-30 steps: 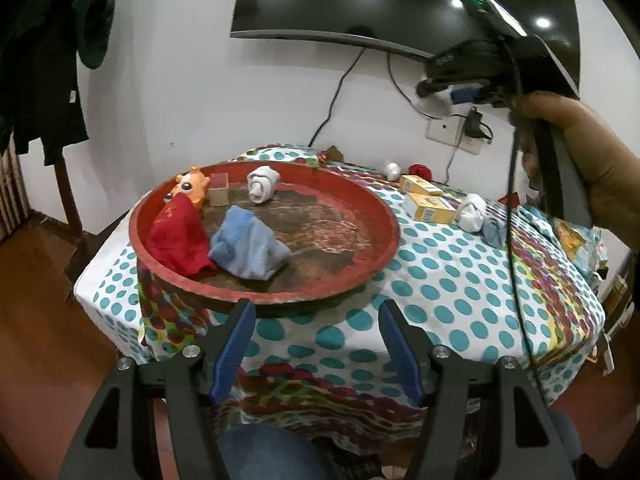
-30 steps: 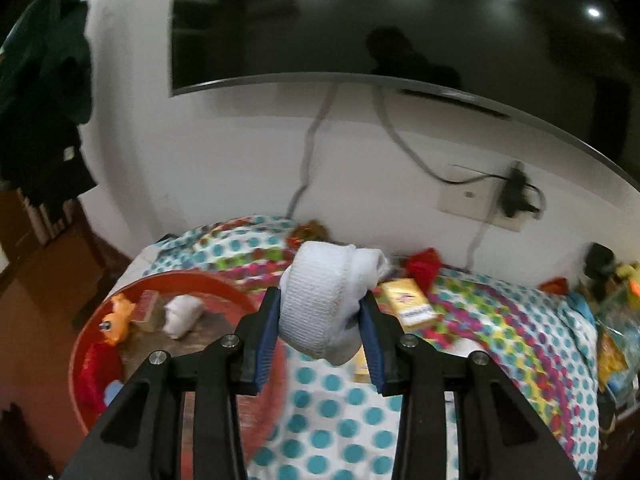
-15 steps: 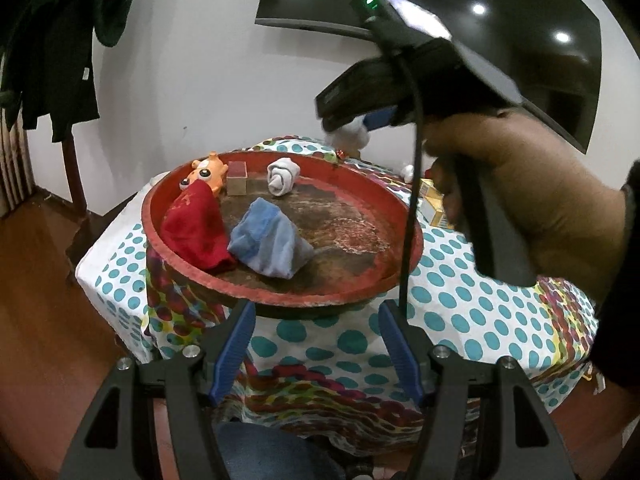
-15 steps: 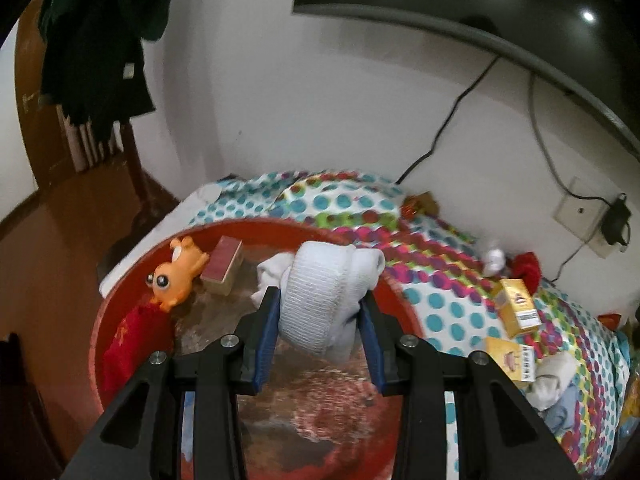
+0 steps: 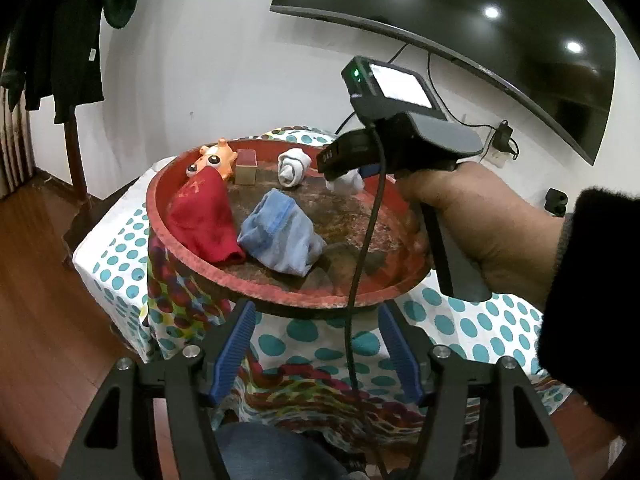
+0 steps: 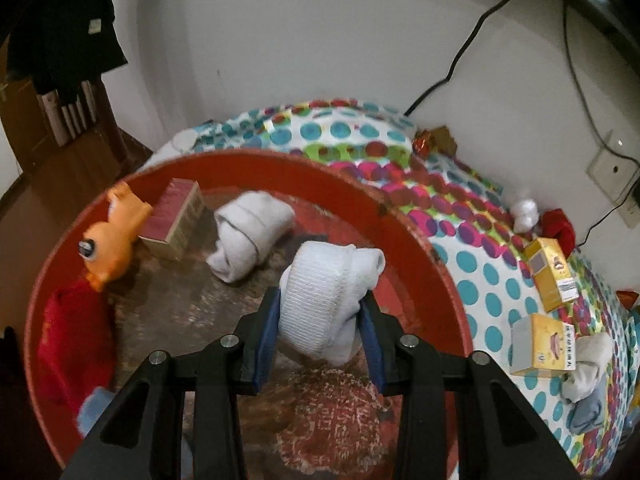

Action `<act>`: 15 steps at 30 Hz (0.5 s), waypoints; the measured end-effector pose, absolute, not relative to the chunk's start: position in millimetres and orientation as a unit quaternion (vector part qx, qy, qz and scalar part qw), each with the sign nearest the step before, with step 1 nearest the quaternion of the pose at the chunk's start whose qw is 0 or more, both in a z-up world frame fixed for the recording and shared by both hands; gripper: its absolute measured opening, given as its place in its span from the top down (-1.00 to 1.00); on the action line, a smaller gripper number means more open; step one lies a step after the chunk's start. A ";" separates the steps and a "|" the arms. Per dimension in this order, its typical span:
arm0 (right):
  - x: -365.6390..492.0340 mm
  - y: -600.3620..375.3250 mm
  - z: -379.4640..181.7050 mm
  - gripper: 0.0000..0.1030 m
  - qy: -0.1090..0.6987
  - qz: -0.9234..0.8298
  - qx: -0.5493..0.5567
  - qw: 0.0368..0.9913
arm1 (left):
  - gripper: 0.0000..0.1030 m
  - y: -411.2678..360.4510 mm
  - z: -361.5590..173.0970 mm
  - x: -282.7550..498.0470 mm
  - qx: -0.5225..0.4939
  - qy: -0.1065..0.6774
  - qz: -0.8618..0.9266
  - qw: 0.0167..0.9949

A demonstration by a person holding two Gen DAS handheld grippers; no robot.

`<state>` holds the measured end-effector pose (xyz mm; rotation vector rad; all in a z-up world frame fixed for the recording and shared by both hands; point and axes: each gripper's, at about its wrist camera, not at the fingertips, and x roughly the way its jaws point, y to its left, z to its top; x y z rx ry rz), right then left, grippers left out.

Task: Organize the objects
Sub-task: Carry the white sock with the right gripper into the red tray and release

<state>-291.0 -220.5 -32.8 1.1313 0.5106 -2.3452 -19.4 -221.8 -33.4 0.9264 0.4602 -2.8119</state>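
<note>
Already the red tray (image 6: 404, 216) holds socks, toy and box, right gripper (image 6: 320, 320) clamping a white sock (image 6: 324, 296), left gripper (image 5: 316, 344) apart.

Both wrist views (close) over tray (image 5: 280, 292)

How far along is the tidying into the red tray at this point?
Partly done. The red tray already holds an orange toy, a small box, a rolled white sock, a red cloth and a blue cloth. In hand: the right gripper grips another white sock over the tray; the left gripper is empty. Left on the tablecloth: two yellow boxes, more socks and a red item.
</note>
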 end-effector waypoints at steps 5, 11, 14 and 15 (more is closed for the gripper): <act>-299.8 -221.9 -44.9 0.31 0.189 -0.851 0.428 0.240 | -0.27 -224.8 -36.3 -21.8 0.316 0.161 -0.932 0.073; -303.3 -222.1 -45.5 0.30 0.184 -0.849 0.433 0.242 | -0.27 -224.5 -36.9 -22.6 0.317 0.163 -0.932 0.072; -303.7 -221.8 -45.3 0.30 0.184 -0.849 0.433 0.242 | -0.27 -224.1 -36.4 -22.6 0.317 0.163 -0.932 0.072; -304.2 -221.7 -45.6 0.30 0.183 -0.849 0.433 0.241 | -0.27 -223.8 -36.5 -22.7 0.316 0.162 -0.932 0.072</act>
